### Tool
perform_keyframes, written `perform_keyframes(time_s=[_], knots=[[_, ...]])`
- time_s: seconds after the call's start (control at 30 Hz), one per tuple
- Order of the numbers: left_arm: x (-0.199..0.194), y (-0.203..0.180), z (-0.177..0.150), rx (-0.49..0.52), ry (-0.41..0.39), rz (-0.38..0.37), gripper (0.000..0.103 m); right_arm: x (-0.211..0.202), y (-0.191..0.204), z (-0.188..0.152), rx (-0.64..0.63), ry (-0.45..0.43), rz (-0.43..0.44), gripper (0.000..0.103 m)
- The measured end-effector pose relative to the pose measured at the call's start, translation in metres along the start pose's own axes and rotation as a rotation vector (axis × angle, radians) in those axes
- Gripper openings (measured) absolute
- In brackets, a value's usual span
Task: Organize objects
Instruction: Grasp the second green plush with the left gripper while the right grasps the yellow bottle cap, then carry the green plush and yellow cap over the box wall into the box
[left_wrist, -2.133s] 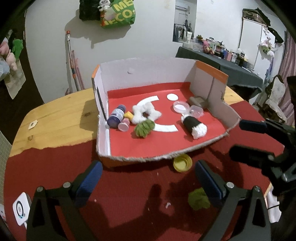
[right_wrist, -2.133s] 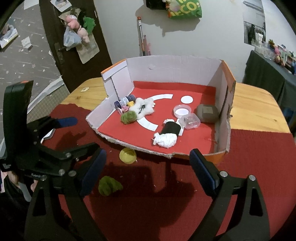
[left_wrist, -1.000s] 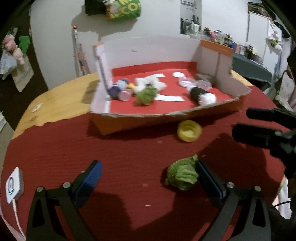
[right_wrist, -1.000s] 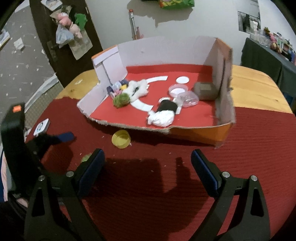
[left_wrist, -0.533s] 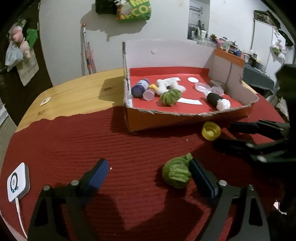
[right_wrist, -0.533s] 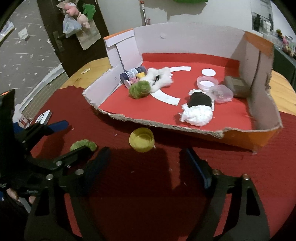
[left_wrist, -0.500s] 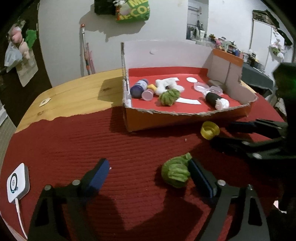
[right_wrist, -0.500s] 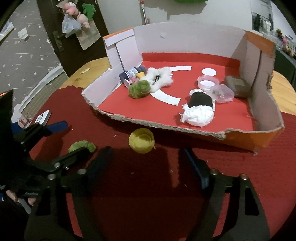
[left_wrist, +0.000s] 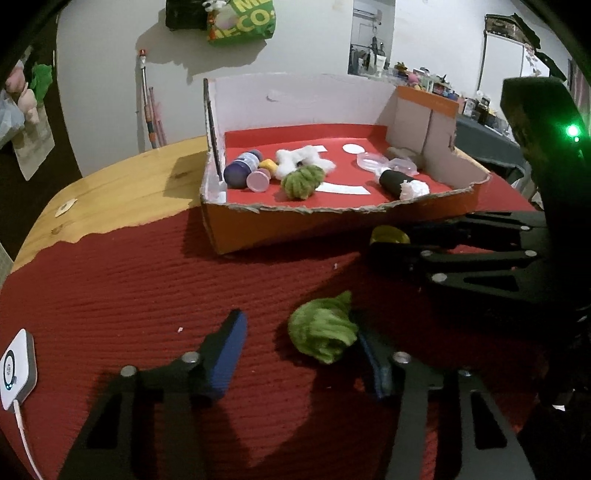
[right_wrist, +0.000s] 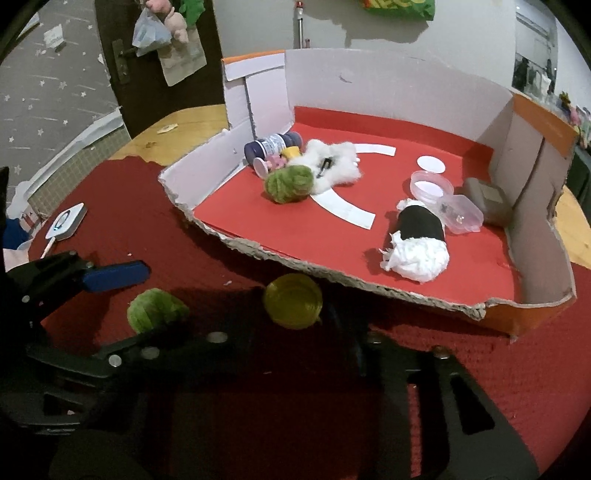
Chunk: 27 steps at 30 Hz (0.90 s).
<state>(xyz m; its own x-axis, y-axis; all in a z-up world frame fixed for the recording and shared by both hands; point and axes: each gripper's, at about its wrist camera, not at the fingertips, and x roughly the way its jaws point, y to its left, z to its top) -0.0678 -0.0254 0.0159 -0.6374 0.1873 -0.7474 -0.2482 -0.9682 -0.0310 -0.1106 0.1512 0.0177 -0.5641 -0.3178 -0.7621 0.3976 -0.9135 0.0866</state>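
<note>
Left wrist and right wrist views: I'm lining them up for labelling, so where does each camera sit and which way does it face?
Left wrist: on the left gripper, looking down its closing fingers at a green yarn ball between them; the right gripper crosses at right.
Right wrist: on the right gripper, shut on a yellow cap, facing the cardboard box; the left gripper enters at left.
Shared: box, cap, yarn ball, red cloth.

Left gripper (left_wrist: 299, 350) angled down toward the table, jaws closing; one blue pad (left_wrist: 227, 350) stands apart from the green yarn ball (left_wrist: 323, 334) between them, the other finger touches it. Right gripper (right_wrist: 295, 325) also pitched down, jaws drawn in against the yellow cap (right_wrist: 293, 301), fingertips dark and hard to make out.
</note>
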Motion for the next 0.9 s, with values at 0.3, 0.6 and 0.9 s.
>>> perform_keyframes(time_s=[0.3,0.6,0.9], knots=[[-0.002,-0.012,0.001,0.032,0.004,0.000,0.030,-0.008,-0.001,-0.007,0.015,-0.003,0.024,0.029],[-0.005,-0.019,0.002,0.042,0.006,-0.008,0.029,-0.020,-0.007,-0.015,0.056,0.003,0.079,0.029],[-0.009,-0.025,0.007,0.049,0.005,-0.009,0.029,-0.037,-0.009,-0.019,0.066,-0.012,0.108,0.029]])
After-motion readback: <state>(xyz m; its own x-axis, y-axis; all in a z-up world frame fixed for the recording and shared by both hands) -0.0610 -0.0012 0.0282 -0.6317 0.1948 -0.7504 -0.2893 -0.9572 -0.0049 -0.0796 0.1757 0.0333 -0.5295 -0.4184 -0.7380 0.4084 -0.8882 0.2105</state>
